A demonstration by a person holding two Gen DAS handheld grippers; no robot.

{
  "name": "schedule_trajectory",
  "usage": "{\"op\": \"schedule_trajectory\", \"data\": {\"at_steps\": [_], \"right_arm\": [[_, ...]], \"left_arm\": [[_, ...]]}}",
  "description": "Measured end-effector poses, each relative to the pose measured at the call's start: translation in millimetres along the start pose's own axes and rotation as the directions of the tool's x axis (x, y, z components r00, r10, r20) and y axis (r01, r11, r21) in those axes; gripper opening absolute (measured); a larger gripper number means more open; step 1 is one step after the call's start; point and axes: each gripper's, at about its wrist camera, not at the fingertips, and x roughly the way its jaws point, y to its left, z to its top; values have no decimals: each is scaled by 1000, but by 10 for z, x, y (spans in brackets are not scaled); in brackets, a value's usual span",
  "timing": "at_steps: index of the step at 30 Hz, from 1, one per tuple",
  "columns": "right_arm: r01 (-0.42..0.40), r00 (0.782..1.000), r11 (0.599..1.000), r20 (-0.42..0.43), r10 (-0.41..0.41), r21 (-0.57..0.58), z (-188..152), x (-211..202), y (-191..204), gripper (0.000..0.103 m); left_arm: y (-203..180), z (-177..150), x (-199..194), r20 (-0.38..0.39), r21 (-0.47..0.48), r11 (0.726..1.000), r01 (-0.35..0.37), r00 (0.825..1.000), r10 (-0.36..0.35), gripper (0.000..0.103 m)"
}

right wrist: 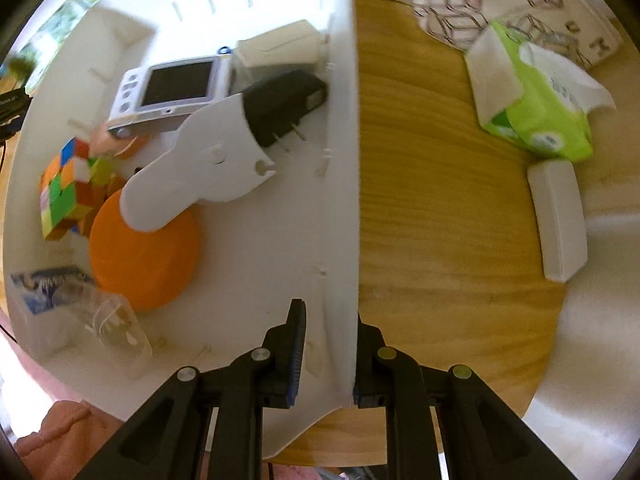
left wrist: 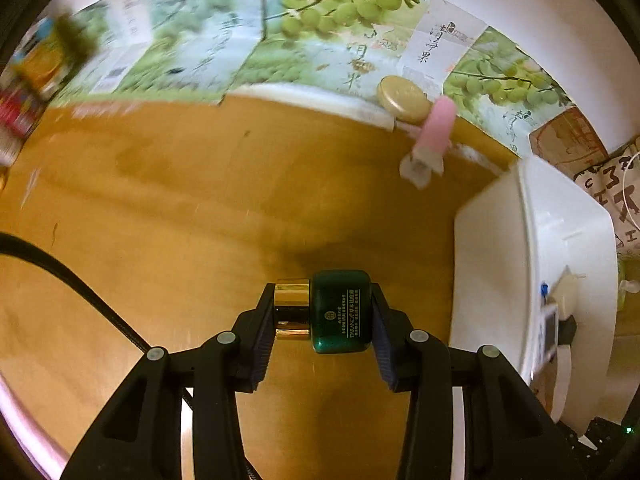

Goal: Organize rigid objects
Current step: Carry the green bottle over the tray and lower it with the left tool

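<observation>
The green jar point(left wrist: 341, 312) with its gold cap point(left wrist: 292, 307) is in your left gripper point(left wrist: 323, 316), pinched end to end: one pad bears on the cap, the other on the jar's base, so its long axis runs straight across between the jaws, lying level above the wooden table point(left wrist: 200, 216). The white bin point(left wrist: 532, 240) lies off to the right of those jaws in the left wrist view, near but clear of the jar, so I judge the coming move to be a carry to the right and over the near wall. Your left hand is the one with the load; your right gripper point(right wrist: 326, 352) is already at the bin, closed on its side wall point(right wrist: 344, 160) with one finger inside and one outside, which looks like a steadying hold. Inside the bin you have a colour cube point(right wrist: 66, 192), an orange disc point(right wrist: 144, 256), a white handled tool point(right wrist: 200, 176) resting on that disc, a black plug adapter point(right wrist: 284, 100), a small silver camera point(right wrist: 172, 88), a cream box point(right wrist: 276, 48) and a clear packet point(right wrist: 80, 300). The floor just inside the gripped wall looks bare, a fair spot for the jar. Still out on the table are a gold lid point(left wrist: 402, 98) and a pink tube point(left wrist: 434, 132) near the far edge, and by the bin a green tissue pack point(right wrist: 532, 100) and a white case point(right wrist: 558, 220).
</observation>
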Motion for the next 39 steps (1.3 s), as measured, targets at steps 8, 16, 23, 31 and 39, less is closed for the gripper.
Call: {"op": "schedule_trajectory", "data": {"at_steps": [8,16,23,31,39], "right_arm": [[-15,999,987,33,20,-162,-92,-11,99,18],[-37,997,967,53,52,-252,-179,-7,167,18],[-55,995,958,62,76,-282,-196,-41,127,18],[-68,994,955,65,91,-288,-226,-79,93,18],[-69,994,958,64,90,-279,-208,-71,74,18]], "left_arm": [[-321,-344,-565,97,-18,1000,-22,995,24,46],[-773,-616,-1022,182,53,999,3,983,-12,46],[-1249,-793,-1209,205,154,987,40,976,-72,46],[-1751,-877,-1133,158,256,960,110,975,-153,46],[-2037,-946,-987,96,316,935,161,975,-200,46]]}}
